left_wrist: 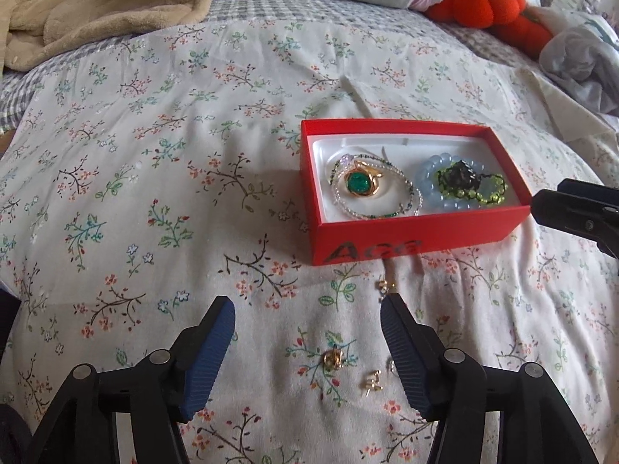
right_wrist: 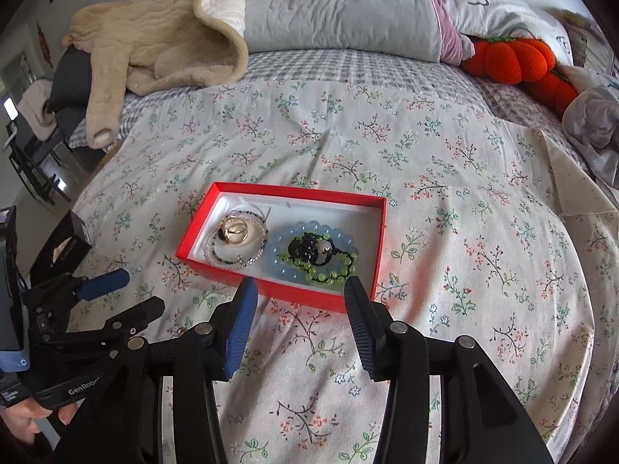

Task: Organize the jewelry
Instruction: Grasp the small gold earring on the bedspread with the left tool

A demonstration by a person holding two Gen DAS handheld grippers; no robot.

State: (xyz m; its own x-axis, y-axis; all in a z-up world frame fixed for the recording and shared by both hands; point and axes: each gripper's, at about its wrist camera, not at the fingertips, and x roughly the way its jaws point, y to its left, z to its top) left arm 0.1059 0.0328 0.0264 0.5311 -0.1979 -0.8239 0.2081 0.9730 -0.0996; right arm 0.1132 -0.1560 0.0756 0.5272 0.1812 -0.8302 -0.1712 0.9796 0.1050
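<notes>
Jewelry half sorted into a red box [left_wrist: 418, 228] on a floral bedspread [left_wrist: 154, 154]
Left of the box hangs the left hand-held gripper [left_wrist: 307, 309], jaws parted and empty; just before the box's near wall lie small gold earrings [left_wrist: 333, 360]; inside the box sit a beaded necklace with green pendant [left_wrist: 358, 183] and, rightward, a blue bead bracelet [left_wrist: 445, 201]; right hand-held gripper [right_wrist: 300, 290] hovers at the box's near edge, open, holding nothing

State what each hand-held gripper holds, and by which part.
Nothing: the left hand-held gripper and the right hand-held gripper are both open and empty.
</notes>
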